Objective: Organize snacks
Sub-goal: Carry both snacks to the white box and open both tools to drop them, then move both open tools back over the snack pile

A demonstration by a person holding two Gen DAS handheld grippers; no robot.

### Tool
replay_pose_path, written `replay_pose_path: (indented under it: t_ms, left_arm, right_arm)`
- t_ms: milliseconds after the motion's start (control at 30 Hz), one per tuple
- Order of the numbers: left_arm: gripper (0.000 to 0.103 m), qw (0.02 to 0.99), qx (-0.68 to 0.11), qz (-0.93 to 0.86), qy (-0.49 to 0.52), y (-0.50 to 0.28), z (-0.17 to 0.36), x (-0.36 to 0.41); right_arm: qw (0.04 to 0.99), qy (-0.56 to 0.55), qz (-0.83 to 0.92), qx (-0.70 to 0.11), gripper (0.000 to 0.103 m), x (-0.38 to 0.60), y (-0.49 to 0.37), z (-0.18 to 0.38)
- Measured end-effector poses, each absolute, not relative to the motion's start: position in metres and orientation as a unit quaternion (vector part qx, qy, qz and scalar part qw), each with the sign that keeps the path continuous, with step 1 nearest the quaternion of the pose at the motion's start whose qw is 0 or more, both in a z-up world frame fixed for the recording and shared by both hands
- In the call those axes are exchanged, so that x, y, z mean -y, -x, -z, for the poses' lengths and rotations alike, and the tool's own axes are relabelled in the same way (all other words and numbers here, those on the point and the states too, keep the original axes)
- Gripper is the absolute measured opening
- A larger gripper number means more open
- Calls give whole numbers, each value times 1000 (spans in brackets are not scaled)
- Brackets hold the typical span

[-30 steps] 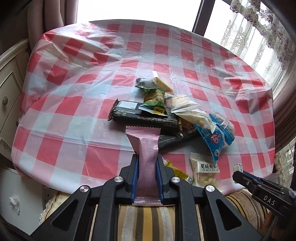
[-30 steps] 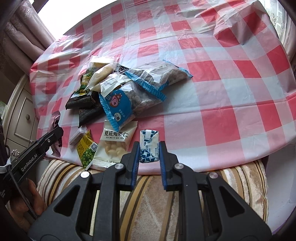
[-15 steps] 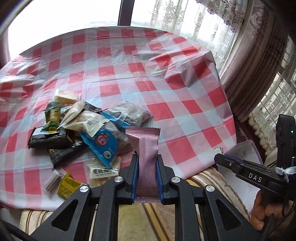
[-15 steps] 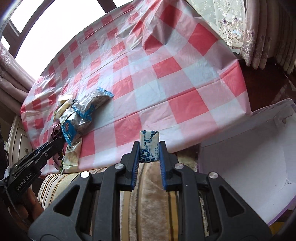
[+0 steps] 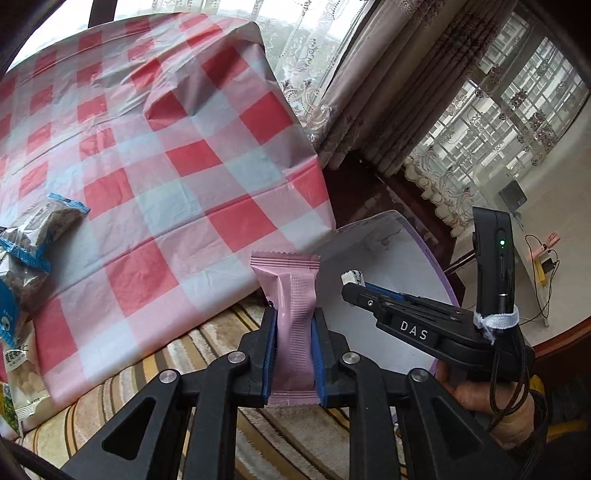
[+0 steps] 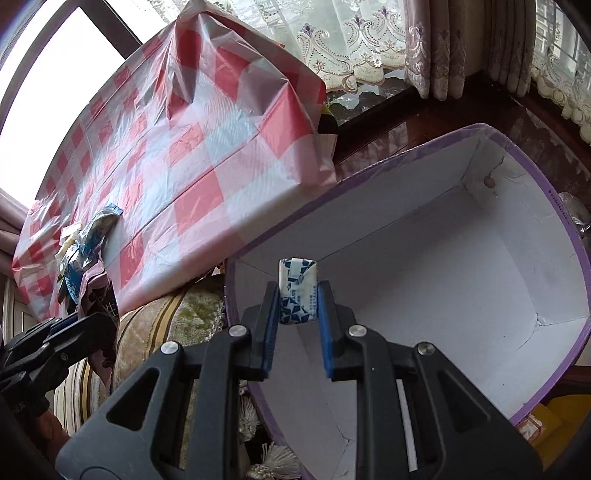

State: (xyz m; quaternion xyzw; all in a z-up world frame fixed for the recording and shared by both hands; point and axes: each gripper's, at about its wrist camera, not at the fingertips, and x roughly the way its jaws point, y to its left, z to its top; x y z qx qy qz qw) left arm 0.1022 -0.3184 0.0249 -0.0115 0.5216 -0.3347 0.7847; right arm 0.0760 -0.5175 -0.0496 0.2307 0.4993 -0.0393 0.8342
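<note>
A pink bar (image 5: 293, 314) in a glossy wrapper, ribbed seam down the middle and crimped ends, is clamped upright in the left gripper (image 5: 293, 332), over the striped sofa edge beside the table. A small candy (image 6: 298, 291), white with blue geometric print, is pinched by the right gripper (image 6: 298, 310) and held above the box (image 6: 480, 266), which is white inside with a purple rim and sits just off the table's corner. More snack packs (image 5: 26, 236) are left on the red-checked tablecloth (image 5: 177, 155). Lace curtains (image 6: 351, 33) are seen behind.
</note>
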Motion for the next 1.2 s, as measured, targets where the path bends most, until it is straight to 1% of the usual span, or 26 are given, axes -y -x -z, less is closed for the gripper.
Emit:
replay_pose_path:
  t_ms: [133,233,267,300,333,367,400,467,567,633,700,833,1000,1100,1200]
  left_arm:
    - [18,764,-530,367,10,-95,-22,336]
    - [21,747,-538,390,13,-92,-19,344]
    - [23,742,-542,394,12,-92,-18,346]
    - [31,739,-545,395,10,-91,-16,346]
    - [38,739,-547,393,10,-91,-16,347]
    - [55,741,-547,391,11,-92,-15,346]
    - [69,745,-543,387,13,-93,-17,344]
    - [76,757,-532,378,16,-93,-23,338]
    - [78,774,-525,353,6,-95,-26,332]
    - [78,785,-521,334,-3,-96,-28,327]
    - [78,801,-514,306,-18,-95,-32,322]
    - [78,832,-490,256,-38,-93,-39,307]
    - [78,865,-451,219,-3,-94,-52,272]
    - [78,874,-431,223,26,-93,-59,248]
    - [78,880,-429,201,36,-94,-62,224]
  right_arm:
    - [829,-238,56,-503,24,532,-70,54]
    - [822,-249,69,-507,24,539,-68,58]
    - [819,-253,73,-510,27,540,-67,60]
    - [816,-255,75,-513,38,541,-67,61]
    - [815,-254,77,-515,46,541,-68,63]
    - [815,-252,80,-516,64,541,-68,63]
    - [817,-249,82,-514,71,540,-68,63]
    - [820,-244,80,-512,71,537,-69,60]
    - [824,-230,79,-511,73,532,-70,53]
    - [832,-215,80,-506,76,526,-69,47]
    - [841,-191,89,-498,81,519,-69,38]
    - [851,-139,121,-492,82,501,-74,23]
    - [878,-83,119,-457,89,476,-77,2]
    - [892,-72,93,-437,89,463,-79,-9]
    - [897,-75,63,-432,89,450,-82,-16]
